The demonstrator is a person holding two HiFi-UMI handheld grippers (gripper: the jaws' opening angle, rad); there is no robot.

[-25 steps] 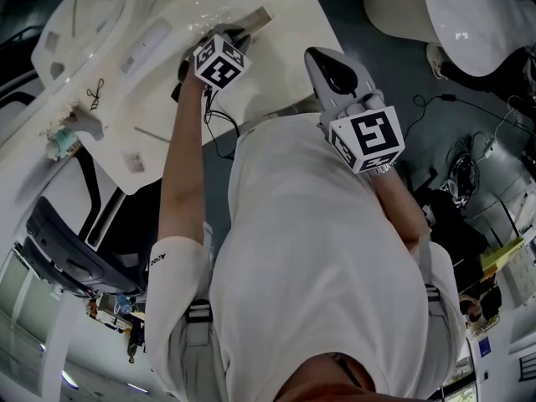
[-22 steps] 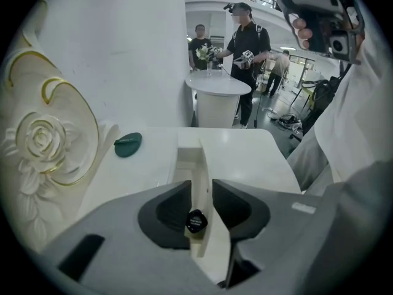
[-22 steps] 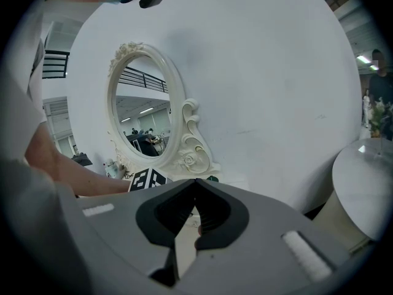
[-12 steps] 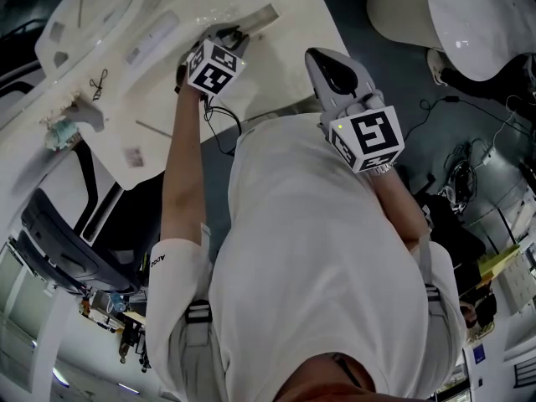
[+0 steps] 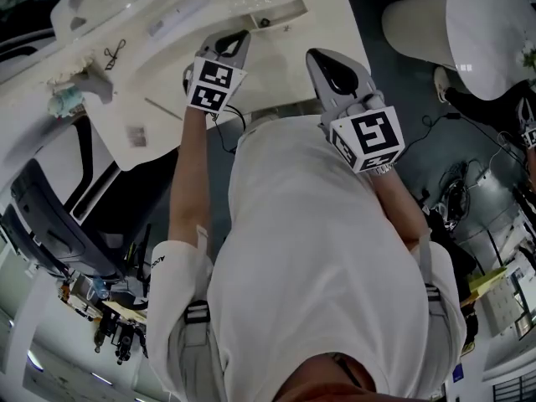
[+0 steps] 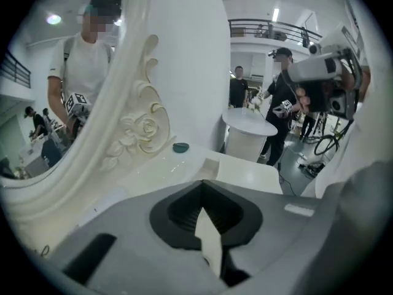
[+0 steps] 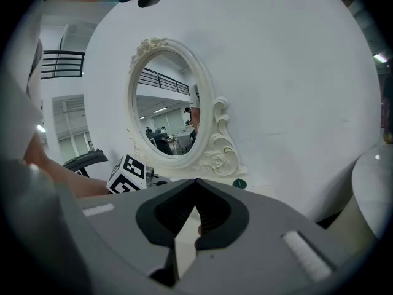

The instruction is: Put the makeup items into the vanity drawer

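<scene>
Our left claw [image 5: 240,37] has risen back from the open vanity drawer [image 5: 280,12] at the edge of the table [image 5: 275,67], its jaws just closing on nothing; our right claw [image 5: 312,54] sits clenched, empty.

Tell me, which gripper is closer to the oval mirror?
Left. The left gripper is beside the carved frame of the oval mirror; the right gripper is farther back, behind the left one.

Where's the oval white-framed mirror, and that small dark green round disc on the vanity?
Oval white-framed mirror [image 7: 164,106]: right gripper view, centre of the glass.
Small dark green round disc [image 6: 180,147]: left gripper view, its top face.
</scene>
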